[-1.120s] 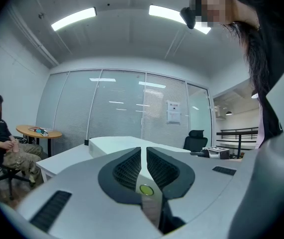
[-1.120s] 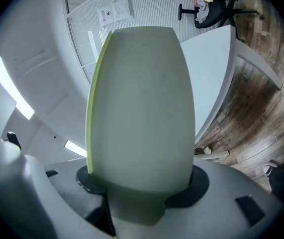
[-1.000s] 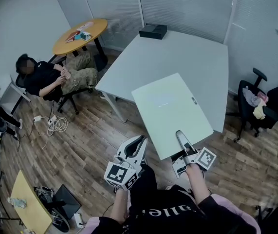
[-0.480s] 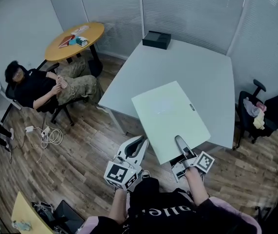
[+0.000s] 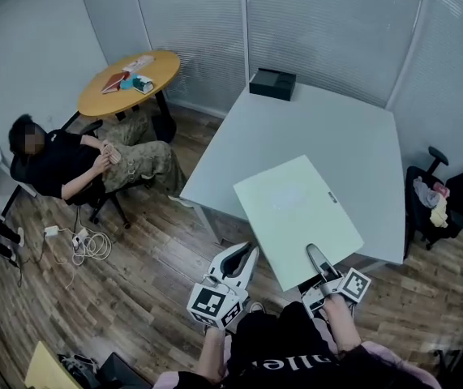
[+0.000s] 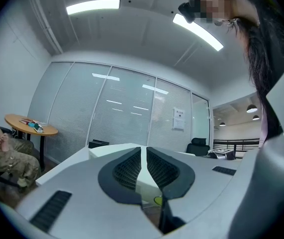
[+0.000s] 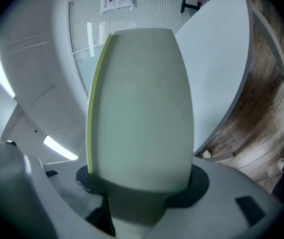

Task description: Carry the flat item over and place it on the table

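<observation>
On the black shirt (image 5: 251, 348), nearer than the bench (image 5: 312, 128), white letters (image 5: 276, 364) run upside down. Only part shows, roughly "alle". Beyond the bench, a paper notice (image 6: 179, 118) hangs on the glass wall (image 6: 122, 113), its print too small to read.

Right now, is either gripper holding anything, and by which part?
The right gripper holds the pale green flat board by its near edge, clamped between its jaws. The left gripper is shut on nothing.
</observation>
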`<state>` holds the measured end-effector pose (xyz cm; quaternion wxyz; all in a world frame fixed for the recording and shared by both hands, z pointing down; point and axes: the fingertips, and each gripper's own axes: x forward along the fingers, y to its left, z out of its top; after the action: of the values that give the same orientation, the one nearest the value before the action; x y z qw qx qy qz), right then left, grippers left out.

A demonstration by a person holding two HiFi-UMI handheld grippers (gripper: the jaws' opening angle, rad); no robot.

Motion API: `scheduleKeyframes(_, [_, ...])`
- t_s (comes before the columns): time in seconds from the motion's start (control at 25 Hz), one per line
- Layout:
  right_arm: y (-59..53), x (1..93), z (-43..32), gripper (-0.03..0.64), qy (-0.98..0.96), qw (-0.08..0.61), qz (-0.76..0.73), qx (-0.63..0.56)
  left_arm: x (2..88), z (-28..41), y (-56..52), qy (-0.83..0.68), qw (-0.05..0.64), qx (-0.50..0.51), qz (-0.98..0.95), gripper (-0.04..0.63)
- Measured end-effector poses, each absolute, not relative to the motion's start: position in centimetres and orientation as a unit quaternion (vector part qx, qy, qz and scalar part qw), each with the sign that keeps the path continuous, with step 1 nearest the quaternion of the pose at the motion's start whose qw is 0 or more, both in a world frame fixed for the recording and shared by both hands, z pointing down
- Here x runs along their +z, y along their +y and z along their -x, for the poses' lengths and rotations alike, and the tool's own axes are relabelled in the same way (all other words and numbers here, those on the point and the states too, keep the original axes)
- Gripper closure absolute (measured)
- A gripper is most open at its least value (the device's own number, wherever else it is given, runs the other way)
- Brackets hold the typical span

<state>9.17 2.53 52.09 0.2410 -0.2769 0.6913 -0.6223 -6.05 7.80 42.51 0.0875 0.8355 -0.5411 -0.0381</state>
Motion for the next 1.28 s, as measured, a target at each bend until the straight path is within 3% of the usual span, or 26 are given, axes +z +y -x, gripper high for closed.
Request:
scheduleKeyframes(0.6, [-4.4,54.2,-8.3,0.333,0.676,0.253,0.299,-0.624,42.9,8.4,3.7,-0.541,0.087,-0.019,-0.837,0.543])
scheduleKeyframes(1.28, [-26.8,59.3,-3.6,0.333,0.656,0.215,0.311,-0.653,42.8,12.2,-15.0,-0.549,0.075,0.02,-0.832,0.543])
